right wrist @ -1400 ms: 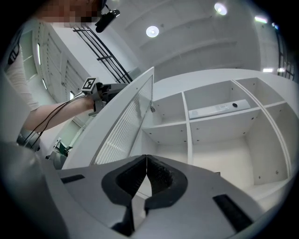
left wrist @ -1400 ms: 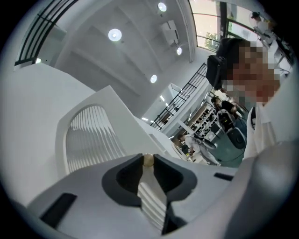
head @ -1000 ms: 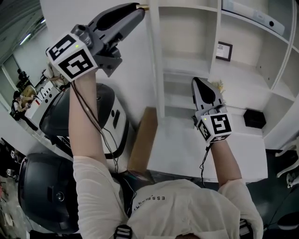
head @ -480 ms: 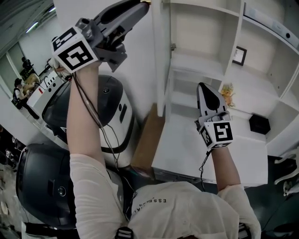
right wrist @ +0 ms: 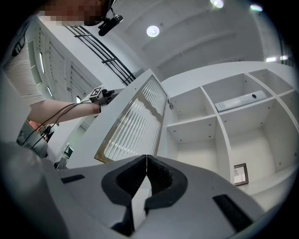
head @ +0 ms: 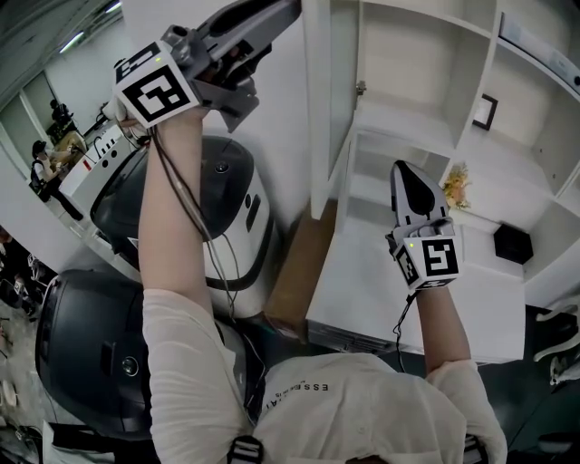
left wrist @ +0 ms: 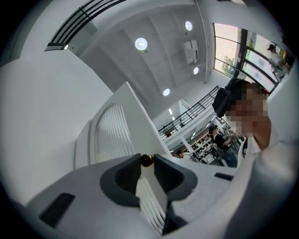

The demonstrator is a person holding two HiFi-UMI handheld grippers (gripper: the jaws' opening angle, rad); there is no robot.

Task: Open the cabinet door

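Left gripper [head: 290,8]: one, at 12 o'clock in the head view, arm raised; its jaws stand narrow, pinched on the knob.
Knob [left wrist: 146,160]: one, small, round and brass, caught between the two pads at the door's edge.
Right gripper [right wrist: 146,162]: one, at 2 o'clock in the head view, above the bench; jaws closed pad to pad with nothing between them.
Door [head: 317,109]: one, white frame round ribbed glass, swung out from the cabinet and seen edge-on at 12 o'clock, between the two grippers.
Cabinet [head: 494,63]: one, white, from 12 to 3 o'clock, split into several open compartments; most of those in view are bare.
Frame [head: 484,111]: one, dark, upright against the back of a compartment at 2 o'clock.
Flowers [head: 456,184]: one small dried bunch on the shelf just right of the right gripper.
Black box [head: 512,243]: one, on the shelf at 3 o'clock.
White bar [right wrist: 239,101]: one, lying in an upper compartment.
Bench [head: 362,290]: one, white, below the right gripper at 5 o'clock.
Carton [head: 294,272]: one, brown, at 6 o'clock, touching the bench's left edge.
Domed machines: two, the pale one [head: 227,208] at 9 o'clock and the dark one [head: 91,353] at 8 o'clock.
People [head: 41,168]: a few, far off at 9 o'clock.
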